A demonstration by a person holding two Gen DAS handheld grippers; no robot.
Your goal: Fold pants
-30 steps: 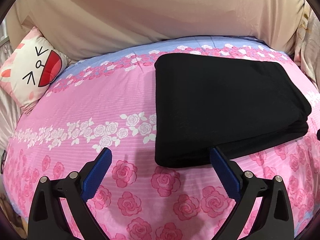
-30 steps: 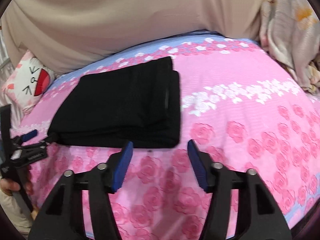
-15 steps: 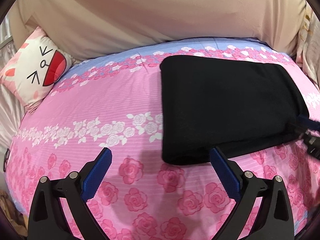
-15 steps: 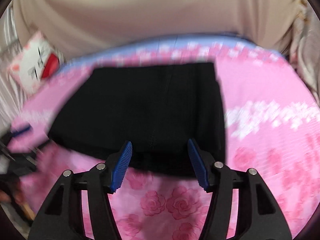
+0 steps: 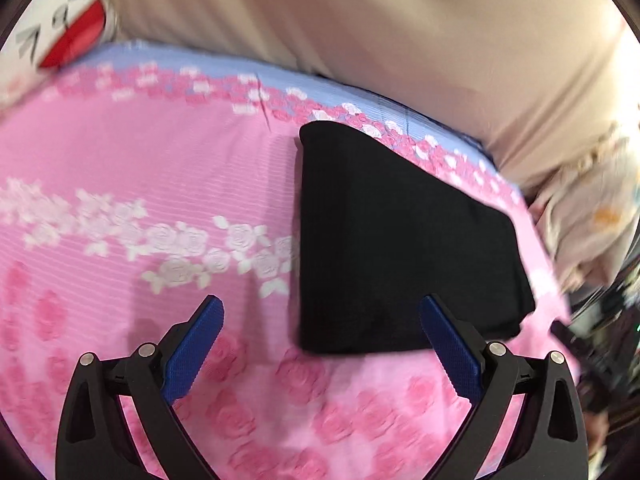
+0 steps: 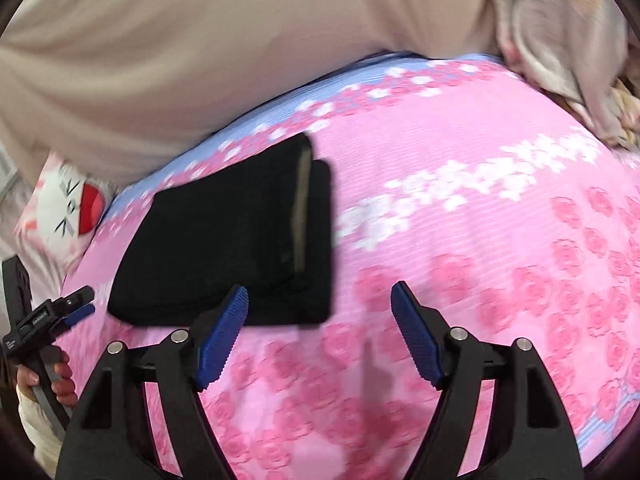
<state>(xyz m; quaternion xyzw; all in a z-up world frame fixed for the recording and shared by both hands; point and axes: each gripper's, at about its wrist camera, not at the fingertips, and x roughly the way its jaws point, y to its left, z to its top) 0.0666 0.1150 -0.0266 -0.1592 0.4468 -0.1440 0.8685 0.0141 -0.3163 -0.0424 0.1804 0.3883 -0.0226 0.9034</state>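
The black pants lie folded into a flat rectangle on the pink rose bedsheet. My left gripper hovers open over the sheet at their near left corner, and its blue pads touch nothing. In the right wrist view the pants sit ahead and to the left. My right gripper hangs over bare sheet just off their near right corner. Its jaws are opening and nothing is between them. The left gripper also shows at that view's left edge, held by a hand.
A white cat-face pillow lies at the bed's far left corner. A beige padded headboard runs along the far side. A crumpled floral blanket is heaped at the far right. Bare sheet stretches right of the pants.
The right gripper has come back off the pants' near edge and swung right, with its jaws wider. The left wrist view has rolled and shifted, so the pants now sit further right in it.
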